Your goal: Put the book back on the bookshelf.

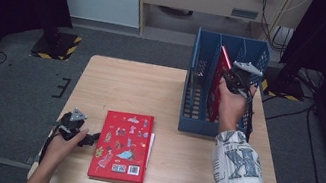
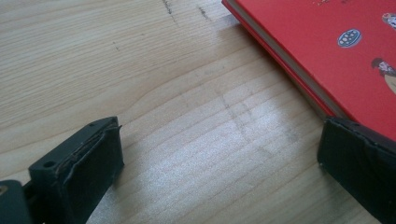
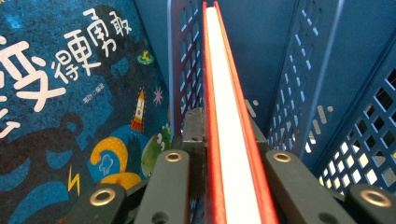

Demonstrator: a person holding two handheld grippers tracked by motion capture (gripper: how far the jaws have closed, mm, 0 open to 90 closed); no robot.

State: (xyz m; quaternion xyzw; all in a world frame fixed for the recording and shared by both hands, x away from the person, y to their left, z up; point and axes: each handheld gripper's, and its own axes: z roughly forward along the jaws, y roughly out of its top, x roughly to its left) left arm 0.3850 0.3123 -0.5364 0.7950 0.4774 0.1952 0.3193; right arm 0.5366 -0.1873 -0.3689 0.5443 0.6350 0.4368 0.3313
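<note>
Right gripper view: blue picture book (image 3: 70,116) beside the clamped red book (image 3: 229,140).

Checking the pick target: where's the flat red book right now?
In the high view the flat red book lies near the table's front edge, just right of the left gripper, left of the blue rack.

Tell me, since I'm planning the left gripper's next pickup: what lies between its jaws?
Bare wooden table; the left gripper stands open, its one jaw touching the red book, in the left gripper view.
</note>
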